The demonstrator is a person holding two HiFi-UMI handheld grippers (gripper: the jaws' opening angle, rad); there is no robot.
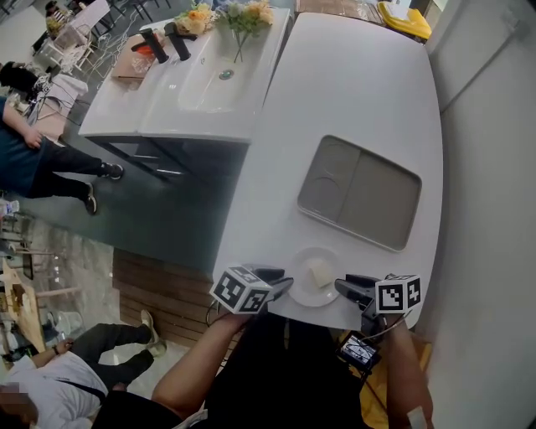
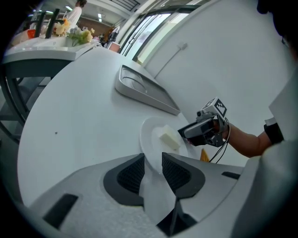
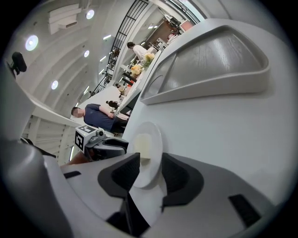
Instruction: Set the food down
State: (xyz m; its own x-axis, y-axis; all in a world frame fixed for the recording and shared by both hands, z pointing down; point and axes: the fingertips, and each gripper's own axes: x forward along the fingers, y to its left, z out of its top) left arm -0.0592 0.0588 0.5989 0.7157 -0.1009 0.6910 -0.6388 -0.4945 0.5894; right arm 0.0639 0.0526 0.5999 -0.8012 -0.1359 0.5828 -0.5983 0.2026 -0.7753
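A small white plate (image 1: 303,291) lies on the white counter (image 1: 352,92) close to its near edge, with a pale block of food (image 1: 318,272) on it. My left gripper (image 1: 285,286) has the plate's left rim and my right gripper (image 1: 342,288) its right rim. In the left gripper view the plate (image 2: 151,139) with the food (image 2: 168,138) runs in between the jaws of the left gripper (image 2: 151,162), and the pads sit against the rim. In the right gripper view the plate (image 3: 156,153) and food (image 3: 143,144) likewise fill the gap of the right gripper (image 3: 150,169).
A grey two-part tray (image 1: 377,157) lies empty on the counter just beyond the plate. A sink unit (image 1: 209,80) with flowers (image 1: 230,15) stands further left. Seated people are on the floor side at left. The counter's edge runs right under the plate.
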